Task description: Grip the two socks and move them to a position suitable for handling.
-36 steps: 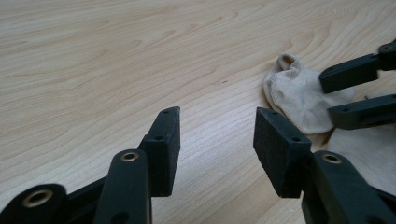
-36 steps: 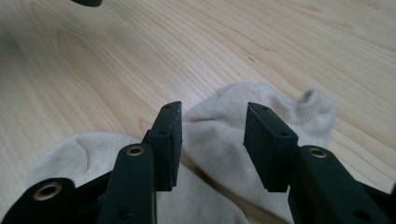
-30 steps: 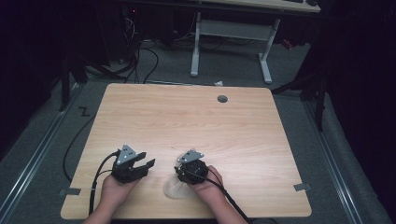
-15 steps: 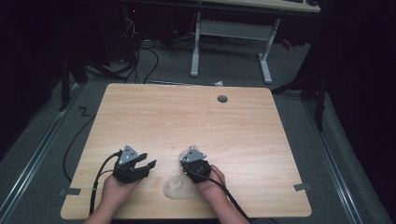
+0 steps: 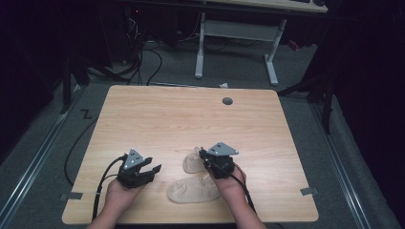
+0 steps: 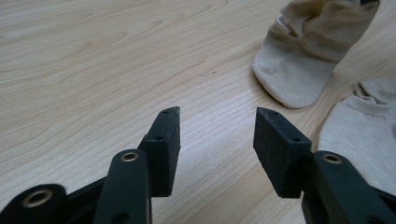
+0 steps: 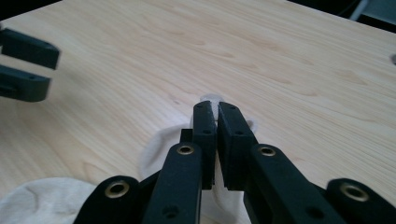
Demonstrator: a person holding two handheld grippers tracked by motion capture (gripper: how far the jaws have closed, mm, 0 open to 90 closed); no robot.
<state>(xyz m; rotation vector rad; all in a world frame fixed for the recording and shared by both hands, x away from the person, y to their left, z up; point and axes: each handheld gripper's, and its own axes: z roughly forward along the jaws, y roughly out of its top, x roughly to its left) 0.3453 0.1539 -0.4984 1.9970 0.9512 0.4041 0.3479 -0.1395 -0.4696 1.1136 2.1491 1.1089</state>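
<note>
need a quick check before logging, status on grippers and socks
Right gripper just closed, shut on lifted sock. Left gripper open, idle. Second sock flat on table. Nothing in the way.

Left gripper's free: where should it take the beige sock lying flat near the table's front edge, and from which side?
Grip the flat beige sock at its ribbed cuff, probably the best hold: it lies nearest the open left gripper. Come in low from the sock's left side, one pad sliding under the cuff, since the sock lies flat on the wooden table.
</note>
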